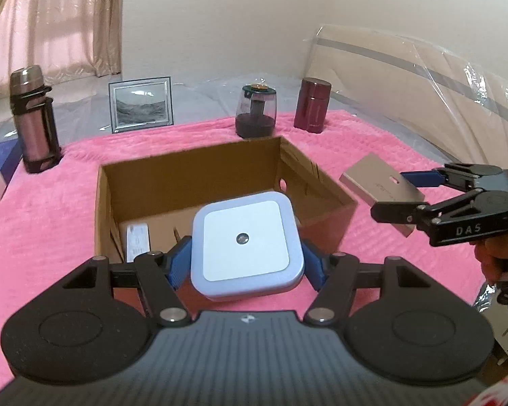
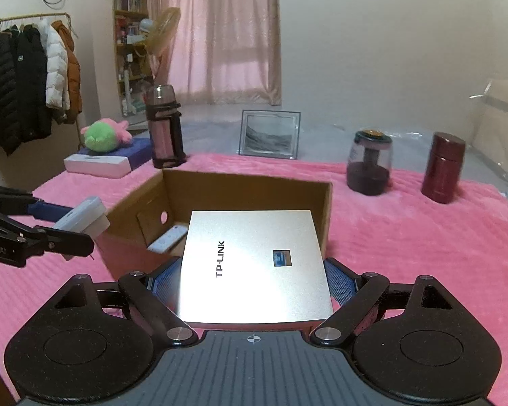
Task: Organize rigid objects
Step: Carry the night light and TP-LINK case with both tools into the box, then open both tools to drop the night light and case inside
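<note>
An open cardboard box [image 1: 193, 169] [image 2: 323, 209] sits on the pink blanket. My left gripper [image 1: 245, 264] is shut on a square white night light [image 1: 245, 243], held above the box's near edge; it also shows in the right wrist view [image 2: 84, 220]. My right gripper [image 2: 250, 280] is shut on a silver TP-LINK box [image 2: 254, 264], held over the cardboard box's near right corner; it shows in the left wrist view [image 1: 379, 186]. A small white item [image 1: 137, 240] [image 2: 167, 240] lies inside the cardboard box.
Behind the box stand a flask with a black strap [image 1: 34, 121], a picture frame [image 1: 140, 105], a dark jar [image 1: 255, 111] and a maroon canister [image 1: 313, 105]. A white box [image 2: 98, 165], a blue book and a plush toy [image 2: 106, 135] lie at the far left.
</note>
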`<state>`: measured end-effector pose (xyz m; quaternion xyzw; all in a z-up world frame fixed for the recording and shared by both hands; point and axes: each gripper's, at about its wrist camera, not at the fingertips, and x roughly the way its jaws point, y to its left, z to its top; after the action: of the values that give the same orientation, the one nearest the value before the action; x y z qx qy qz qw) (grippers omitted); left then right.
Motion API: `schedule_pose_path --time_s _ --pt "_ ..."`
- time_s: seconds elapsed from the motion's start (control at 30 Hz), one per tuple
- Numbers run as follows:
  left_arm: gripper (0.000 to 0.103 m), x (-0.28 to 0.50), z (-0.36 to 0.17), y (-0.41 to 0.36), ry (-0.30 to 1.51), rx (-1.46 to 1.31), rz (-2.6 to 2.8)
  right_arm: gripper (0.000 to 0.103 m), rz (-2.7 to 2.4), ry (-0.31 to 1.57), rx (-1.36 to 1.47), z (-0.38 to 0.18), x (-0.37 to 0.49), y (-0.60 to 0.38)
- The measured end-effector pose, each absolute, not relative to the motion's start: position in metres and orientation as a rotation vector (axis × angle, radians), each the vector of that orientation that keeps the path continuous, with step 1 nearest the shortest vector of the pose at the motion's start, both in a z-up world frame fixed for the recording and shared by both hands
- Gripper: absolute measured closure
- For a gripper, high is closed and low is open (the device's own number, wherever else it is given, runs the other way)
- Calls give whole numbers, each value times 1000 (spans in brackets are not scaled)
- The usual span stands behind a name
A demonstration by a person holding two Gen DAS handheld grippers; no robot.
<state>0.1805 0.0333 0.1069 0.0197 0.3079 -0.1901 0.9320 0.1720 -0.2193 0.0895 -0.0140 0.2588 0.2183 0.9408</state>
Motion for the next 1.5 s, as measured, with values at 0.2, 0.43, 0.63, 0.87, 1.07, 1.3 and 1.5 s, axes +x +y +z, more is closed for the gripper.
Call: schedule_pose_path --time_s 0.2,0.43,0.63,0.87,1.07,1.3,1.5 --pt "41 245 119 37 671 99 -396 18 483 600 -75 98 242 -201" --pt "41 319 95 33 776 152 -377 18 508 738 -149 76 318 -172" --pt "41 366 64 28 858 181 -372 18 501 862 -228 42 368 -153" --pt "41 403 29 25 934 222 -356 18 483 942 -312 15 402 -138" --pt "41 420 13 21 971 233 -358 18 467 985 -372 -1 421 -124" --pt "41 432 5 19 987 251 -347 18 459 987 -438 -4 428 -117" --pt "41 438 1 17 989 260 -344 18 478 983 -491 -13 429 -108"
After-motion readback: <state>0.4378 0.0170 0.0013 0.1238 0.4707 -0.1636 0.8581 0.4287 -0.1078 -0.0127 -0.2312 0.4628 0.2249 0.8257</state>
